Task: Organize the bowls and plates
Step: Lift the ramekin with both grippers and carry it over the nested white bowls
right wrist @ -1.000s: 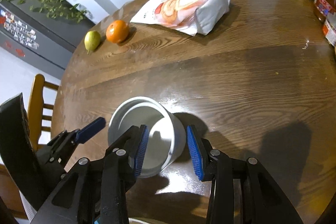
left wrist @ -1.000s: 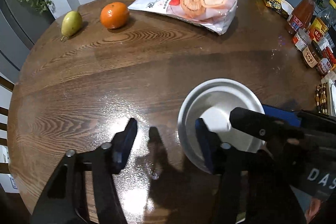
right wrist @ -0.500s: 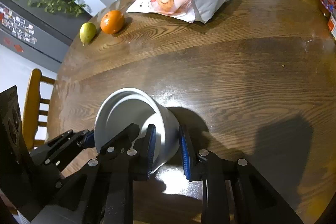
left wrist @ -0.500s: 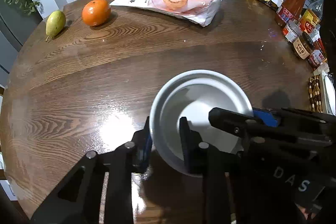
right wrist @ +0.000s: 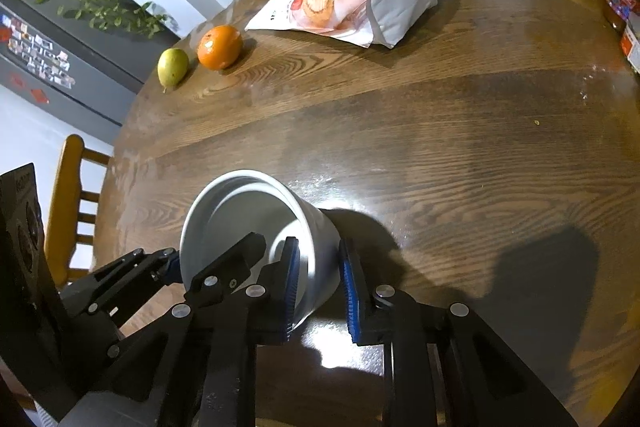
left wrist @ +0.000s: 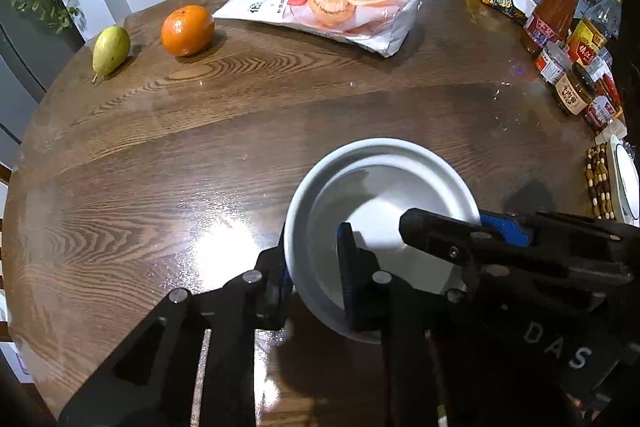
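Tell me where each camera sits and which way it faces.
Left wrist: on the left gripper, looking down over the table; its own fingers clamp the bowl; right gripper enters from the right.
Right wrist: on the right gripper, facing likewise; its fingers clamp the bowl's other wall; left gripper shows at left.
Shared: bowl, orange, pear, bag.

The left gripper (left wrist: 316, 279) is showing matte black linkage arms, angular and flat-sided, joined by round silver screws, with blue ribbed strips lining its jaws. The right gripper (right wrist: 318, 281) is wearing the same black frame, silver pivots and blue ribbed lining, with triangular cut-outs in its arms. In the left wrist view, white letters reading "DAS" are showing on the right gripper's black body.
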Tool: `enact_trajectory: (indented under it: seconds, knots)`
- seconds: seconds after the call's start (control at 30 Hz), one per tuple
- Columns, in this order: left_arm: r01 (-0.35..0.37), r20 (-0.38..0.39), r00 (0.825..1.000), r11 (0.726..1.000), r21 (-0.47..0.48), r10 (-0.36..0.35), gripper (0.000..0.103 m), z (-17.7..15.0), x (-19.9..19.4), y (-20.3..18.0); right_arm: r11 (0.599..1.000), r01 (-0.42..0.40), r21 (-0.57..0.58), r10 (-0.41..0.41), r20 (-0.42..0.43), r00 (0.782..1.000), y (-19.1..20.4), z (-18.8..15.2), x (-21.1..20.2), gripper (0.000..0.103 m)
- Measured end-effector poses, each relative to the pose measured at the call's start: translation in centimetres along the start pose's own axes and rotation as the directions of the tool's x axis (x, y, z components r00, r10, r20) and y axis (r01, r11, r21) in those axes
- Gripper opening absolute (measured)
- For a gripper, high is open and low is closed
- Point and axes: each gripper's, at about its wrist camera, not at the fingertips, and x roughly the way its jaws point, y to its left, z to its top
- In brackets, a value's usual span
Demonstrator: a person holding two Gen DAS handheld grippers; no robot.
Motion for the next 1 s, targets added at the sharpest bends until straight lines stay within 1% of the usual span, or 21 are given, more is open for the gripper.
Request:
enact_trajectory:
  seconds: [0.17, 0.43, 1.0]
  knots:
    - [-0.014, 0.040, 0.999, 1.000, 0.011, 0.013, 0.018, 0.0, -1.3, -0.2, 1.000, -0.007, -0.005, 0.007, 0.032, 0.999, 0.4, -0.1, -1.4, 0.022]
    - [-0.024, 0.101, 0.995, 0.999, 0.037, 0.020, 0.018, -0.5, -4.1, -1.1, 1.000, -0.013, -0.013, 0.015, 0.090, 0.996, 0.9, -1.1, -4.3, 0.022]
    - [-0.033, 0.199, 0.980, 0.993, 0.110, 0.011, 0.018, -3.9, -9.3, -3.6, 1.000, 0.001, -0.001, 0.000, 0.187, 0.982, 2.3, -5.9, -9.9, 0.022]
